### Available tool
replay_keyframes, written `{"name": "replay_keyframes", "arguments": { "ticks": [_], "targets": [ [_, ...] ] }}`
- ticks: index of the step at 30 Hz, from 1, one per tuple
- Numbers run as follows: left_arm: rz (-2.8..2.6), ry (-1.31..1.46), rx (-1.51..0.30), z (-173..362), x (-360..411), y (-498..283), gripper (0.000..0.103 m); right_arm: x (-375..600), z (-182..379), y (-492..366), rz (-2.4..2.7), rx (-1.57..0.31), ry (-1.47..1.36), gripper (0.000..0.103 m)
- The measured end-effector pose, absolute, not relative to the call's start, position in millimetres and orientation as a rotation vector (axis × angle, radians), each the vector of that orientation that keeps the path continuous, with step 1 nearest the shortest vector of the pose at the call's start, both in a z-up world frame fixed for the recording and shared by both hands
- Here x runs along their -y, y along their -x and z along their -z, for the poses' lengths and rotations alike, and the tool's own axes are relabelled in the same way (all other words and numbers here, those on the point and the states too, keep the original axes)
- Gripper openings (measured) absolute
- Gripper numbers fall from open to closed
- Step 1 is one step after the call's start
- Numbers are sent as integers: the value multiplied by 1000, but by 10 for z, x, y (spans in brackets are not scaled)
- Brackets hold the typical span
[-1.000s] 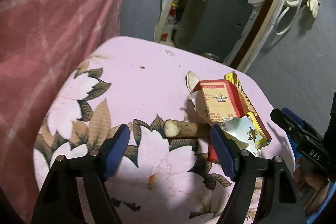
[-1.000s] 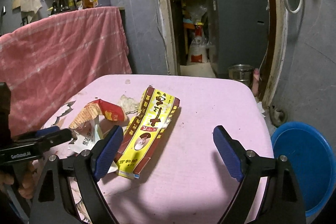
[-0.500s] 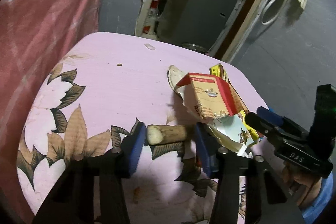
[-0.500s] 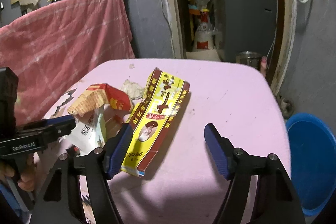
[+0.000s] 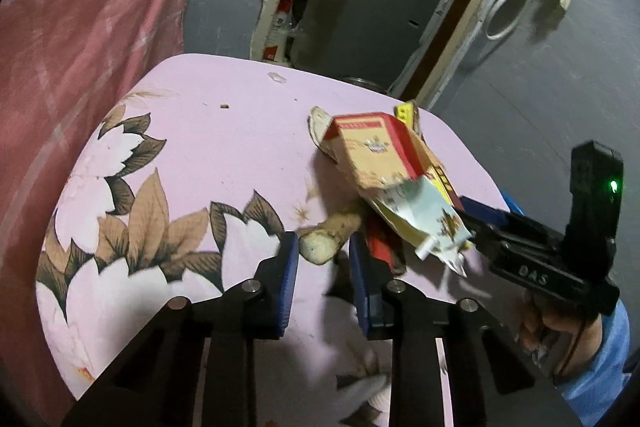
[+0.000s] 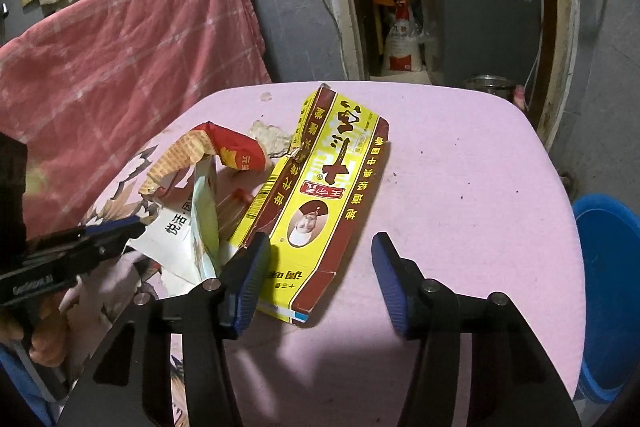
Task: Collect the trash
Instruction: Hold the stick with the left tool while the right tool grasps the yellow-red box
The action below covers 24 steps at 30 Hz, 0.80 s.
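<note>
1. The left gripper [image 5: 323, 259] has matte black plastic arms with flat, ribbed blue pads, and a round silver screw head on each arm.
2. The right gripper [image 6: 320, 277] is built the same: black angular arms, ribbed blue pads, silver screw heads near the pads.
3. Seen from the left wrist, the right gripper's black side bar carries pale letters reading "DAS", and a black box on its far end shows a small green light.
4. A light blue sleeve [image 5: 596, 367] covers the person's right wrist.
</note>
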State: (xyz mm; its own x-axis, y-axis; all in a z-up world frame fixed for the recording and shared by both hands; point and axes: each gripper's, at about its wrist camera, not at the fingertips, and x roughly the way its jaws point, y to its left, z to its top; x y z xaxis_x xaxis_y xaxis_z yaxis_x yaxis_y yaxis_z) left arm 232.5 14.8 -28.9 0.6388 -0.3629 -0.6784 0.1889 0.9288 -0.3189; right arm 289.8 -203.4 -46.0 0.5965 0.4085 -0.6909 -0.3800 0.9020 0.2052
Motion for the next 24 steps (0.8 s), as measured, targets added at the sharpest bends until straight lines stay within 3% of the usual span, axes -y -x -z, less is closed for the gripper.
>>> {"name": "replay_keyframes", "arguments": {
  "ticks": [13,24],
  "targets": [
    [323,116,-829,316,131,-2293,21,2124,468,-2873,-456,-817,-65,52],
    [281,78,-835,356,144,-2581,30,2131,481,-2887,-460,-816,-60,52]
  ]
}}
